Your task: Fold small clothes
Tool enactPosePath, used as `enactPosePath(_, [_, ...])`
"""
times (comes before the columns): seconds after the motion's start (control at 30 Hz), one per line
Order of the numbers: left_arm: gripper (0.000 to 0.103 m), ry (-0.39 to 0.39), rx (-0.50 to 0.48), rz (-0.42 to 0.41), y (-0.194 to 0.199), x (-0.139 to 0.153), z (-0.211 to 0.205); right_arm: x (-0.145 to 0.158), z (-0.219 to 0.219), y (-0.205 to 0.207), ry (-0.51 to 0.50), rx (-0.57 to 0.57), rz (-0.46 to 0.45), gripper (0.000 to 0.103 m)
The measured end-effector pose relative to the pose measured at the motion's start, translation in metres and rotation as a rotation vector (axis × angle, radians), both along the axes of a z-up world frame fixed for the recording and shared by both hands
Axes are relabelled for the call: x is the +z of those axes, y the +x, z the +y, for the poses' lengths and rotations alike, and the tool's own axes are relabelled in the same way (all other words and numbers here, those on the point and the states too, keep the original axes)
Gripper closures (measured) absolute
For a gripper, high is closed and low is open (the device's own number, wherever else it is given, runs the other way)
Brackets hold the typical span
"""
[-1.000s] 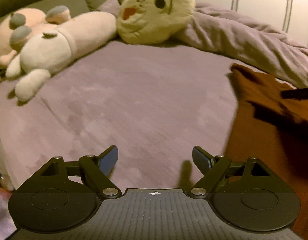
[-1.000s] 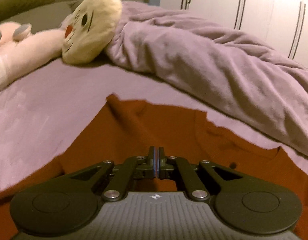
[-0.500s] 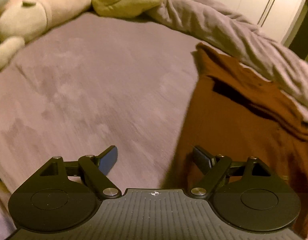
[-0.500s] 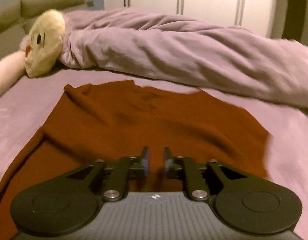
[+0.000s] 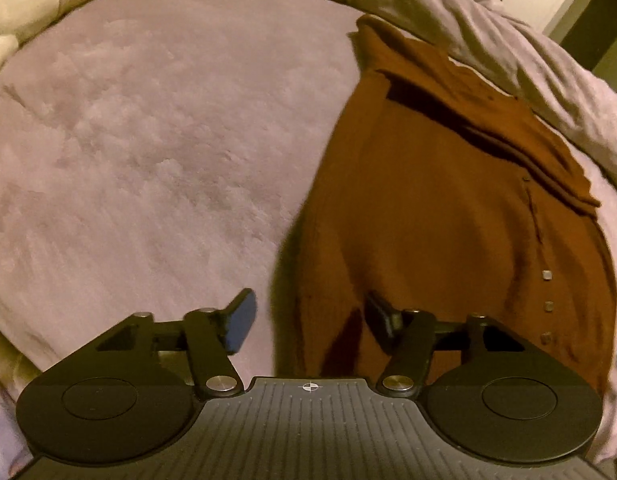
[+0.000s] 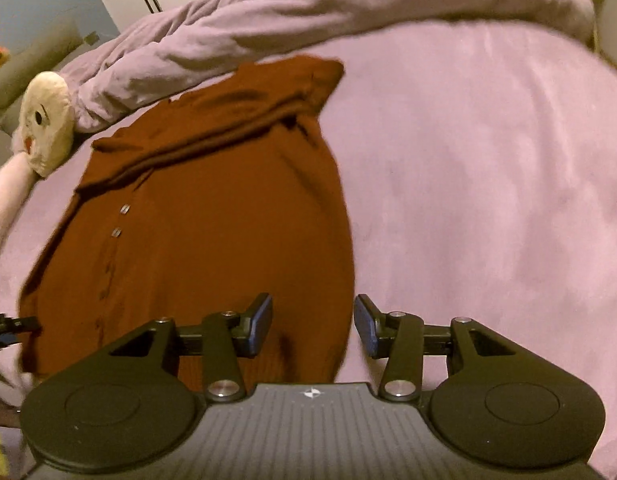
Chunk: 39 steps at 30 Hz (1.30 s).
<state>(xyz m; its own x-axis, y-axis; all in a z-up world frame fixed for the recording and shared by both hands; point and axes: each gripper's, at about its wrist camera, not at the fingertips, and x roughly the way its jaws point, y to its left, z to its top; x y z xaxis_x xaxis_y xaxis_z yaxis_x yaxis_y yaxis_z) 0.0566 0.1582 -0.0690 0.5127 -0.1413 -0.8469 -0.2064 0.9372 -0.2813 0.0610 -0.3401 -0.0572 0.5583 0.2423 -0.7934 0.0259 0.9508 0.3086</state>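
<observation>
Straddling the near left edge of the brown shirt point(image 5: 448, 208), the left hand-held gripper point(image 5: 304, 322) stands part open with the hem between its fingers but not yet pinched; its jaws have just been closing. The likely slip on this side is a grip that takes only the top layer, or gathers the purple bed cover point(image 5: 148, 140) along with the cloth, so the fold would drag. The shirt lies flat on the bed, collar end folded over near the rumpled blanket point(image 6: 308, 4), buttons facing up. On the right, the right hand-held gripper point(image 6: 313, 326) hangs over the shirt's near right edge, part open and holding nothing; its jaws have just been opening. If the two grips land unevenly, the fold may come out skewed. Compared with a second ago, the right one has let go and swung out to the garment's right border, and the left has tipped down from bare bed onto the shirt's edge.
</observation>
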Motion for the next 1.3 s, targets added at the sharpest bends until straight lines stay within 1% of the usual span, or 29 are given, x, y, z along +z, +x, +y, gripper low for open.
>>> enactPosePath(0.03, [0.041, -0.008, 0.001, 0.006, 0.0, -0.001, 0.0, -0.004, -0.002, -0.003, 0.026, 0.0, 0.012, 0.059])
enactPosePath(0.07, [0.049, -0.001, 0.006, 0.016, -0.001, -0.002, 0.0, -0.008, -0.003, -0.006, 0.054, -0.001, 0.03, 0.059])
enactPosePath(0.1, [0.054, 0.011, 0.005, 0.019, -0.002, -0.002, -0.001, -0.012, -0.004, -0.009, 0.074, -0.001, 0.047, 0.059])
enactPosePath(0.13, [0.054, 0.017, 0.0, 0.019, -0.003, -0.003, -0.001, -0.016, -0.005, -0.012, 0.093, -0.003, 0.063, 0.059])
enactPosePath(0.2, [0.064, 0.004, -0.003, 0.025, -0.006, -0.002, -0.001, -0.023, -0.005, -0.018, 0.118, 0.001, 0.09, 0.059])
enactPosePath(0.23, [0.066, -0.008, -0.005, 0.029, -0.006, -0.002, 0.0, -0.026, -0.004, -0.02, 0.124, 0.006, 0.102, 0.059])
enactPosePath(0.27, [0.066, -0.015, -0.008, 0.034, -0.007, -0.002, 0.001, -0.028, -0.002, -0.023, 0.126, 0.01, 0.104, 0.059])
enactPosePath(0.33, [0.062, -0.017, -0.021, 0.039, -0.008, -0.002, 0.0, -0.029, -0.001, -0.029, 0.131, 0.022, 0.103, 0.059])
enactPosePath(0.37, [0.055, -0.023, -0.029, 0.041, -0.008, -0.003, 0.0, -0.03, -0.001, -0.031, 0.14, 0.023, 0.1, 0.059])
enactPosePath(0.4, [0.052, -0.029, -0.037, 0.042, -0.008, -0.003, -0.001, -0.03, -0.001, -0.031, 0.157, 0.027, 0.105, 0.059])
enactPosePath(0.43, [0.052, -0.03, -0.044, 0.042, -0.009, -0.002, -0.003, -0.032, 0.0, -0.031, 0.172, 0.027, 0.111, 0.061])
enactPosePath(0.5, [0.055, -0.046, -0.076, 0.053, -0.006, -0.003, -0.007, -0.032, 0.003, -0.033, 0.165, 0.042, 0.111, 0.069])
enactPosePath(0.53, [0.058, -0.047, -0.088, 0.061, -0.004, -0.004, -0.009, -0.032, 0.002, -0.033, 0.159, 0.054, 0.11, 0.074])
enactPosePath(0.6, [0.084, -0.025, -0.121, 0.087, 0.0, -0.005, -0.012, -0.033, 0.001, -0.032, 0.164, 0.061, 0.118, 0.083])
enactPosePath(0.63, [0.09, -0.027, -0.136, 0.096, 0.003, -0.006, -0.014, -0.034, 0.0, -0.031, 0.167, 0.061, 0.122, 0.09])
enactPosePath(0.67, [0.093, -0.043, -0.15, 0.1, 0.005, -0.005, -0.014, -0.035, -0.001, -0.03, 0.176, 0.06, 0.129, 0.094])
enactPosePath(0.7, [0.094, -0.051, -0.163, 0.102, 0.007, -0.002, -0.015, -0.035, -0.003, -0.029, 0.198, 0.057, 0.136, 0.098])
enactPosePath(0.73, [0.094, -0.053, -0.177, 0.096, 0.008, 0.001, -0.016, -0.035, -0.004, -0.027, 0.22, 0.057, 0.14, 0.098])
enactPosePath(0.8, [0.094, -0.087, -0.195, 0.062, 0.012, 0.013, -0.016, -0.031, -0.007, -0.025, 0.264, 0.059, 0.134, 0.098])
enactPosePath(0.87, [0.095, -0.169, -0.177, 0.021, 0.018, 0.027, -0.01, -0.025, -0.01, -0.02, 0.323, 0.06, 0.117, 0.099])
enactPosePath(0.97, [0.095, -0.25, -0.147, -0.077, 0.035, 0.055, 0.0, -0.009, -0.014, -0.006, 0.408, 0.046, 0.065, 0.099])
enactPosePath(1.03, [0.095, -0.277, -0.123, -0.133, 0.049, 0.071, 0.004, 0.002, -0.016, 0.01, 0.44, 0.035, 0.022, 0.099])
enactPosePath(1.1, [0.095, -0.27, -0.093, -0.186, 0.066, 0.088, 0.006, 0.014, -0.016, 0.027, 0.439, 0.024, -0.027, 0.099])
enactPosePath(1.17, [0.095, -0.231, -0.064, -0.244, 0.086, 0.099, 0.005, 0.026, -0.016, 0.047, 0.424, 0.006, -0.095, 0.099])
enactPosePath(1.23, [0.095, -0.197, -0.028, -0.269, 0.106, 0.102, -0.001, 0.033, -0.017, 0.067, 0.396, -0.022, -0.142, 0.099])
enactPosePath(1.3, [0.095, -0.131, 0.005, -0.271, 0.129, 0.096, -0.008, 0.039, -0.014, 0.088, 0.333, -0.047, -0.188, 0.099])
